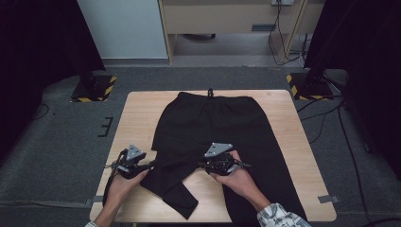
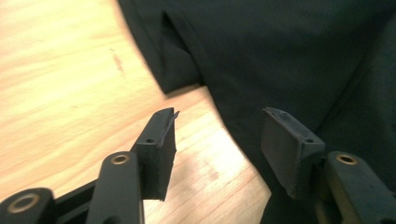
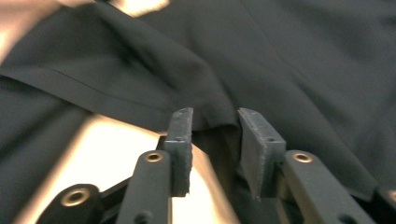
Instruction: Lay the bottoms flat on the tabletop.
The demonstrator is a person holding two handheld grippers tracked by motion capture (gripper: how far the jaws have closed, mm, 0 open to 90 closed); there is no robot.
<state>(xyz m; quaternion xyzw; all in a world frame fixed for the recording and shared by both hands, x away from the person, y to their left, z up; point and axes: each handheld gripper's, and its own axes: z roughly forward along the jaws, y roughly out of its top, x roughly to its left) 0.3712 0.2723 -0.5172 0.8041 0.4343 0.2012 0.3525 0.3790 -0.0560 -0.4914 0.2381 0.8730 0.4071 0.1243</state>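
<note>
Black trousers (image 1: 215, 120) lie flat on the wooden table (image 1: 137, 113), waistband at the far edge. One leg is folded across toward the near middle (image 1: 172, 184). My left gripper (image 1: 142, 166) (image 2: 219, 116) is open at the leg's left edge, with bare wood between its jaws and the right pad (image 2: 285, 149) over cloth. My right gripper (image 1: 208, 164) (image 3: 215, 116) hovers at the crotch area. Its jaws stand partly open, a narrow gap apart, astride a fold edge of the trousers (image 3: 215, 127) without pinching it.
The table's near edge (image 1: 208, 221) is close behind the person's hands. Dark curtains hang on both sides. Stand bases with yellow-black tape (image 1: 94, 90) (image 1: 307, 87) sit on the grey carpet beyond the table, and cables run along the right.
</note>
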